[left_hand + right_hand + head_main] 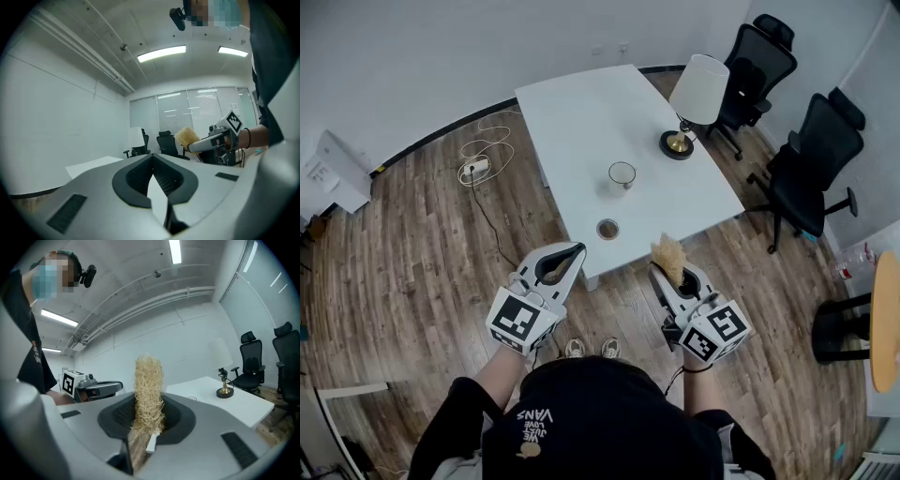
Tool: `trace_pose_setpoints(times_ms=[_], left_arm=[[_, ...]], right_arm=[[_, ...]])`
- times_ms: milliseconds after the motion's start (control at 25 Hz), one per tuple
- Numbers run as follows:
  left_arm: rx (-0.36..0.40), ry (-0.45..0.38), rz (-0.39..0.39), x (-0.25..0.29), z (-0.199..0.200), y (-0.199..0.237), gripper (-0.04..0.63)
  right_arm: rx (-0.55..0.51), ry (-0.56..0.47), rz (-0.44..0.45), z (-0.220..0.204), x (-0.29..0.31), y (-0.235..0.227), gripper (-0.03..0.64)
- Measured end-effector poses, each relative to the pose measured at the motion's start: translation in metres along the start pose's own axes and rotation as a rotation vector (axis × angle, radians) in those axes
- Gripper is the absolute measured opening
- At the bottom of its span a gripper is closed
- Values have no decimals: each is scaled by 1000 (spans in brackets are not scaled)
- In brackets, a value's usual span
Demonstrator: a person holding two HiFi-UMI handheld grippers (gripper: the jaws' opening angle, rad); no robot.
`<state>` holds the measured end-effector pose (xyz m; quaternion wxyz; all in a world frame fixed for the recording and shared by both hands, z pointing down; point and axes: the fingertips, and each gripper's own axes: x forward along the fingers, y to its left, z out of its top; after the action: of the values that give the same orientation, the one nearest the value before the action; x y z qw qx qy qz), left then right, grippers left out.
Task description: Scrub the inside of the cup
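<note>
A clear glass cup (622,174) stands upright near the middle of the white table (581,112), well ahead of both grippers. My right gripper (667,277) is shut on a straw-coloured scrub brush (668,257), whose bristles stick out past the jaws; the right gripper view shows the brush (149,385) upright between the pads. My left gripper (574,250) is shut with nothing in it, its jaws meeting in the left gripper view (153,159). Both are held level in front of the person, short of the table's near edge. The cup is in neither gripper view.
A small round dish (607,228) lies near the table's front edge. A lamp (694,103) with a white shade stands at the table's right side. Two black office chairs (811,159) are at the right. A power strip with cable (475,169) lies on the wooden floor.
</note>
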<state>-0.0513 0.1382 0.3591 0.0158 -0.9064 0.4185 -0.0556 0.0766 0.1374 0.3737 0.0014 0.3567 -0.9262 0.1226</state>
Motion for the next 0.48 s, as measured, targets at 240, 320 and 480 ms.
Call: trace_pose_setpoints(times_ms=[240, 320, 480], left_arm=[[2, -5, -16, -4, -2, 5, 11], [2, -7, -28, -6, -4, 8, 11], [2, -9, -56, -9, -7, 11, 11]], right_arm=[[14, -28, 3, 3, 3, 9, 94], [12, -35, -10, 3, 6, 11, 94], [25, -46, -36, 2, 9, 15, 94]])
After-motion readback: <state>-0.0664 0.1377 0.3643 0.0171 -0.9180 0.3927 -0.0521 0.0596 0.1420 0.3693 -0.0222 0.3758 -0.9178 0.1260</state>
